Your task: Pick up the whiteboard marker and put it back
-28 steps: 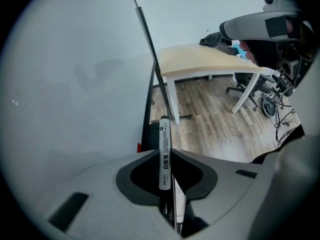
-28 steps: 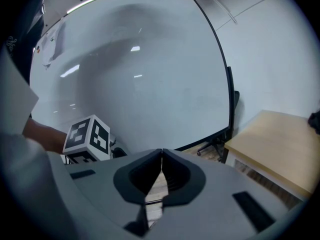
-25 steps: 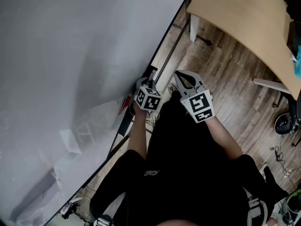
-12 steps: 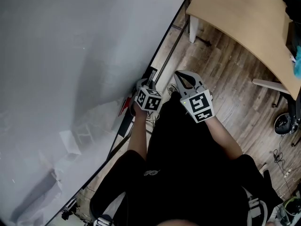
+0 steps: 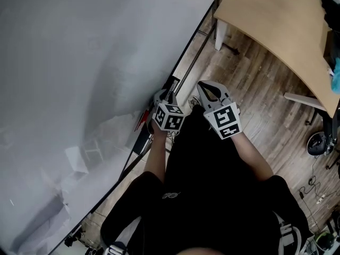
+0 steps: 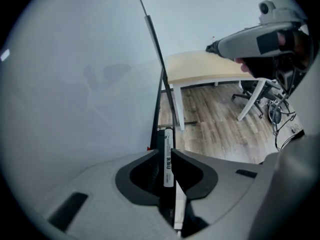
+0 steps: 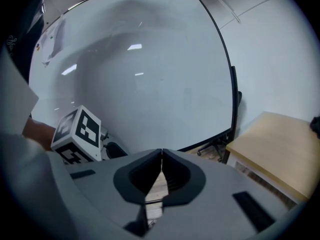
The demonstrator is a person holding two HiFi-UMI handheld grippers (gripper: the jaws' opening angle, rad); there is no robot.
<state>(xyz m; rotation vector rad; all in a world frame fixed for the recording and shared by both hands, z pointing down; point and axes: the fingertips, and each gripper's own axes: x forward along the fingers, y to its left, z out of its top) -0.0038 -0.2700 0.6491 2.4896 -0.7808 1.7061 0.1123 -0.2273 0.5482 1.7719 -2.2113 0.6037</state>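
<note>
Whiteboard bg: 1 marker clamped in L gripper; R gripper clenched, empty; 1 desk.

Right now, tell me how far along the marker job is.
Done: the left tongs are closed on the whiteboard marker, low beside the whiteboard bottom edge. In hand: that marker, pointing along the ledge. Left: release it there; whether it already rests on the ledge I cannot tell. The right tongs are shut and empty.
</note>
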